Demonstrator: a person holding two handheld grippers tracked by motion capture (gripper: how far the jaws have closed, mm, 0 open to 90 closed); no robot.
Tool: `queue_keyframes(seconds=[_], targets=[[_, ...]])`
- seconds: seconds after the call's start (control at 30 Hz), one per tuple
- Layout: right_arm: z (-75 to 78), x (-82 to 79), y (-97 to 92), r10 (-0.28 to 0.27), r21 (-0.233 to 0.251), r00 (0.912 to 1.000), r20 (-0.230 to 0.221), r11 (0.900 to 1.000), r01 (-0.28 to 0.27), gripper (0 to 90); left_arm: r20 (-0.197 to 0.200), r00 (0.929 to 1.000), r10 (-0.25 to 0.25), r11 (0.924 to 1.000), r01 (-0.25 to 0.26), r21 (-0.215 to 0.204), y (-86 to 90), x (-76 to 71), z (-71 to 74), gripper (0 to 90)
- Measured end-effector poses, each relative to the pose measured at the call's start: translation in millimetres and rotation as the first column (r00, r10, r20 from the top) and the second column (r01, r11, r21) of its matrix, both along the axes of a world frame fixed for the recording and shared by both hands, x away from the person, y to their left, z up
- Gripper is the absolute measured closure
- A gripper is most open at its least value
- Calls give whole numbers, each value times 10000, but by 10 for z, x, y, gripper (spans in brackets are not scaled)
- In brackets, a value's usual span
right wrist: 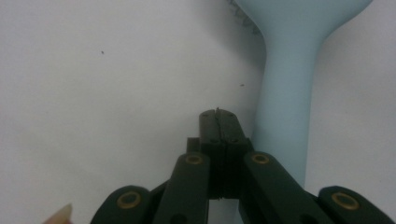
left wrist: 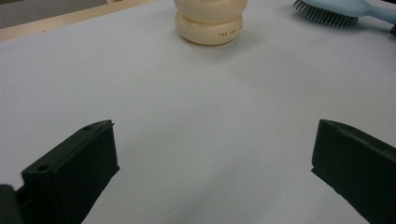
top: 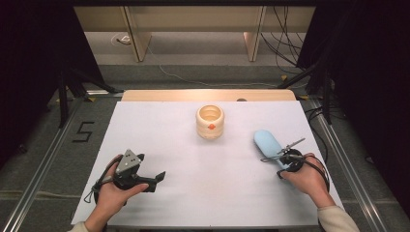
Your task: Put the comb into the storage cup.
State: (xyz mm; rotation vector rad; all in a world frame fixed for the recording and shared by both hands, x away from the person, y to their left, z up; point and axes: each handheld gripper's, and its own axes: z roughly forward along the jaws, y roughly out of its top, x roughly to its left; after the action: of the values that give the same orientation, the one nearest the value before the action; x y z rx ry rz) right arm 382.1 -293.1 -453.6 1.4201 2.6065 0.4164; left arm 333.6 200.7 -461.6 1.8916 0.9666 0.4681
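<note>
My right gripper point(right wrist: 218, 113) sits pinched together, empty, beside the blue hairbrush point(right wrist: 289, 93) handle.
Left gripper point(left wrist: 210, 163) gapes wide, empty, near the table's point(top: 193, 193) front-left corner.

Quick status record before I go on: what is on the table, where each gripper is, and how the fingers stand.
surface: white table
centre: cream ribbed container, upright, open at the top, standing alone
right side: light blue hairbrush, bristles facing down, handle toward the person
left gripper: fingers wide apart, nothing between them, aimed toward the container
right gripper: fingers shut together, empty, just left of the hairbrush handle in its own view
contact with hairbrush: cannot tell
</note>
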Motion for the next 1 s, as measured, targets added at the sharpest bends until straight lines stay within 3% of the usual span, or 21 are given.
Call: queue_keyframes(seconds=[0.17, 0.3, 0.33, 0.37, 0.4, 0.47, 0.6, 0.77, 1.0], targets=[[77, -23, 9, 236, 387, 9994, 259, 9989, -246, 900, 12, 10000, 4, 10000, -4, -3, 1, 1, 1, 0], [208, -39, 25, 427, 592, 9962, 753, 9971, -472, 803, 0, 10000, -7, 10000, 7, 7, -2, 0, 0, 0], [244, -35, 21, 478, 621, 9942, 962, 9966, -539, 757, -4, 10000, -8, 10000, 8, -1, -3, 0, 0, 0], [293, -24, 20, 480, 705, 9897, 1349, 9958, -579, 628, -7, 10000, -9, 10000, 9, -2, -3, 1, -1, 0], [293, -24, 20, 480, 705, 9897, 1349, 9958, -579, 628, -7, 10000, -12, 10000, 12, -3, -4, 1, -2, 0], [335, -5, 15, 585, 636, 9839, 1690, 9955, -702, 478, -7, 10000, -5, 10000, 5, -6, -6, 1, -1, 0], [398, 72, -1, 527, 415, 9850, 1646, 9973, -603, 192, -7, 10000, 6, 10000, -6, -11, -5, 3, -2, 0], [434, 142, -17, 320, 442, 9860, 1637, 9982, -397, 158, 12, 10000, 18, 10000, -18, -25, -2, 2, 1, 0], [433, 241, -2, 656, 284, 9896, 1277, 9972, -698, 124, 22, 10000, 43, 10000, -43, -44, -1, 5, 1, 0]])
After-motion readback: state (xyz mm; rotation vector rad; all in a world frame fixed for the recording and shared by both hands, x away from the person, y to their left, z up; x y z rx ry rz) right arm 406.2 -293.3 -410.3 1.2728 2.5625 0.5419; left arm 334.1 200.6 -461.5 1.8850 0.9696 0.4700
